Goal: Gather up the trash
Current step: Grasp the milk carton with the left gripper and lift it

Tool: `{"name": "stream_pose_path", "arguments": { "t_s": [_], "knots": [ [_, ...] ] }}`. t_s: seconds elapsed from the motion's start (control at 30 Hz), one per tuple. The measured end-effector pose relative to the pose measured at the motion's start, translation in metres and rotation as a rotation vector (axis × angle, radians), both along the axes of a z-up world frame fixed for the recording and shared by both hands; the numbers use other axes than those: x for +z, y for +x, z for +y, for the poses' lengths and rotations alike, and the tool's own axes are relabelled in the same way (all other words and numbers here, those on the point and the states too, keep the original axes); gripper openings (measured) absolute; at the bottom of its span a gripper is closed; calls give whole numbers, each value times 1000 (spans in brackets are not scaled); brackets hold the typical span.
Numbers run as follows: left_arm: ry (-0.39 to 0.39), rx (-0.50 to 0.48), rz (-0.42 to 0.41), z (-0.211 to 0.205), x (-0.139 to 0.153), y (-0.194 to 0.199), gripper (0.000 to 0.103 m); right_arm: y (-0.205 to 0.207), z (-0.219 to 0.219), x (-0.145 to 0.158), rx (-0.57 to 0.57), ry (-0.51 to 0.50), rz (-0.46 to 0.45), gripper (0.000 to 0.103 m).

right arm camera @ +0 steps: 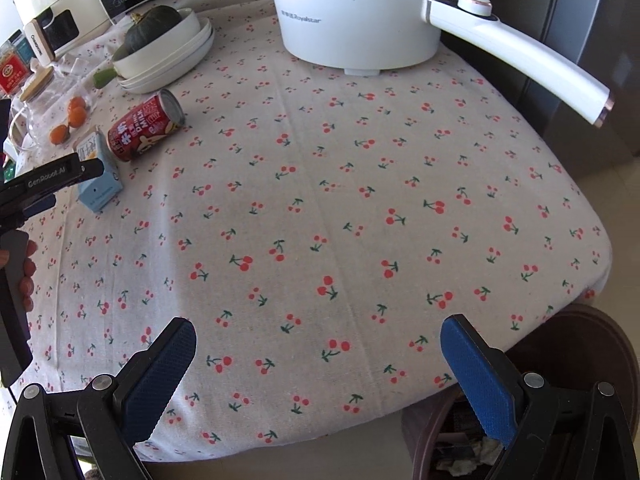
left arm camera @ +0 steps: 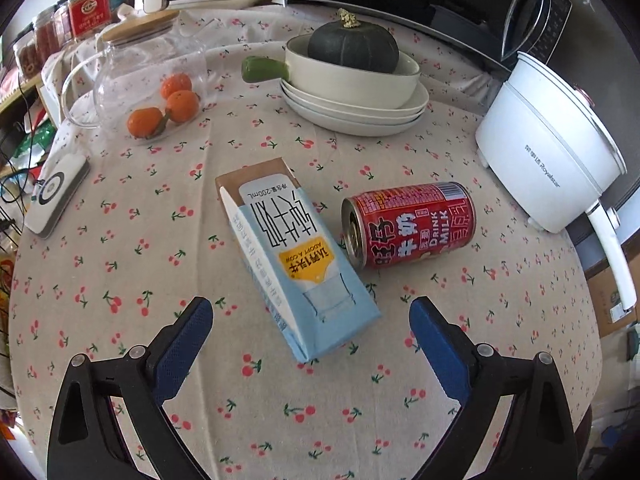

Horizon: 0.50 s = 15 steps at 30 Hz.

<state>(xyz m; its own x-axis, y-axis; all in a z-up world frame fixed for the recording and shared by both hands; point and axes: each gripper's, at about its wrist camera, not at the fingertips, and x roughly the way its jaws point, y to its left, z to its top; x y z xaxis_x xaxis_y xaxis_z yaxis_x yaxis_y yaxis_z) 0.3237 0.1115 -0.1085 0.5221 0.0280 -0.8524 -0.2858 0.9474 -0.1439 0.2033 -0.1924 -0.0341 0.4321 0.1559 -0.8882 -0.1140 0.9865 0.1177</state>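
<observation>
Left wrist view: left tongs [left arm camera: 311, 312] released, jaws spread wide, hovering over the near end of the carton [left arm camera: 294, 256], not touching it. Carton lies flat on the table [left arm camera: 120, 272]. Can [left arm camera: 408, 226] lies on its side just beside the carton, on its right, open end facing the camera. Pot [left arm camera: 548, 152] stands beyond the can, well apart. Right wrist view: right tongs [right arm camera: 318, 344] released, empty, over bare cloth at the table edge, far from the carton [right arm camera: 98, 176]. Bin [right arm camera: 576, 360] below that edge.
</observation>
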Motion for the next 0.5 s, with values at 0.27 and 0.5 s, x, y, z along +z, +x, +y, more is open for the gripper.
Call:
{"name": "stream_pose_path", "arguments": {
  "t_s": [0.27, 0.5],
  "knots": [
    [-120, -7, 48, 17, -15, 8, 61, 4, -15, -10, -24, -21, 24, 101],
    [-72, -124, 16, 27, -2, -34, 52, 1, -4, -11, -5, -40, 18, 101]
  ]
}}
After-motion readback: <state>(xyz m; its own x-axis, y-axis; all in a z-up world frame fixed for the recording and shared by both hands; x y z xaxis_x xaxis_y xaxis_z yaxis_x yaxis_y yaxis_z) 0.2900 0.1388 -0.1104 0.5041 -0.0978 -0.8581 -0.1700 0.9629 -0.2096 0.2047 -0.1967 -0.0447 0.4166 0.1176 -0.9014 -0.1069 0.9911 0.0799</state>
